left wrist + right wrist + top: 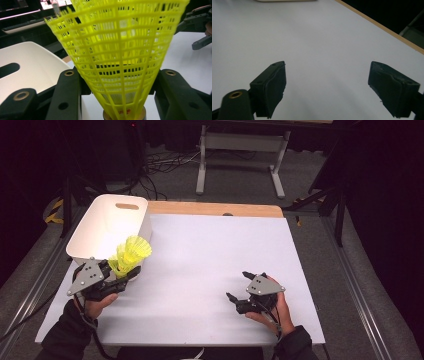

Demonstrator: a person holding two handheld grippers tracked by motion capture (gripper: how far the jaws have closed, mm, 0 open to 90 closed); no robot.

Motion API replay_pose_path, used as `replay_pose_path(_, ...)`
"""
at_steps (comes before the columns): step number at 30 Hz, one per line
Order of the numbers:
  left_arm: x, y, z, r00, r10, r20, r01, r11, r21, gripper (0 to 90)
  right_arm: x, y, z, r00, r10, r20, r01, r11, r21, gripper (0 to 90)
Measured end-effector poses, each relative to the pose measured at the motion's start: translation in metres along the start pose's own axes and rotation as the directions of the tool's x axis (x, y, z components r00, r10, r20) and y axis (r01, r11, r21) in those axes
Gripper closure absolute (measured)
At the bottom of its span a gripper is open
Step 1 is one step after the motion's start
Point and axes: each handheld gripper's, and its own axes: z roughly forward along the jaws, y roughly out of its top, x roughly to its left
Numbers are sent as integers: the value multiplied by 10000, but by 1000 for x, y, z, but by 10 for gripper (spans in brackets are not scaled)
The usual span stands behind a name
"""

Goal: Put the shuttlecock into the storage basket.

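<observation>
Carry step: left gripper (121, 276) clamps the yellow shuttlecock (131, 254) (skirt up) just beside the white bin's (86, 227) near corner. Next: lift it over the rim, then release. Right gripper (239, 289) sits open, empty, on the counter (200, 250), well apart from the bin.

You are sitting in a dark room, with black surroundings closing in on both sides. A grey carpeted floor (240, 180) is spreading beyond the table (215, 209), cables (160, 167) are trailing across it, and a white metal stand (242, 142) is standing behind under dim, uneven light.
</observation>
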Motion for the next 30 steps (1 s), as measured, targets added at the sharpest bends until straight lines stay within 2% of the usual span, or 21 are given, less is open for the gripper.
replay_pose_path(17, 12, 5, -16, 9985, -282, -464, 271, 9994, -227, 563, 2, 1, 1, 10000, -10, -40, 10, 10000, -1, 161)
replay_pose_path(20, 15, 6, -16, 9981, -296, -533, 283, 9993, -235, 564, 2, 2, 0, 10000, -22, 22, 23, 9998, -211, 168)
replay_pose_path(25, 18, 7, -16, 9973, -324, -652, 309, 9993, -227, 563, 2, 1, 1, 10000, 33, -8, -33, 9999, -165, 168)
replay_pose_path(30, 19, 10, -17, 9965, -363, -757, 345, 9991, -260, 560, 1, 1, 0, 9997, 166, 153, -160, 9991, -393, 170)
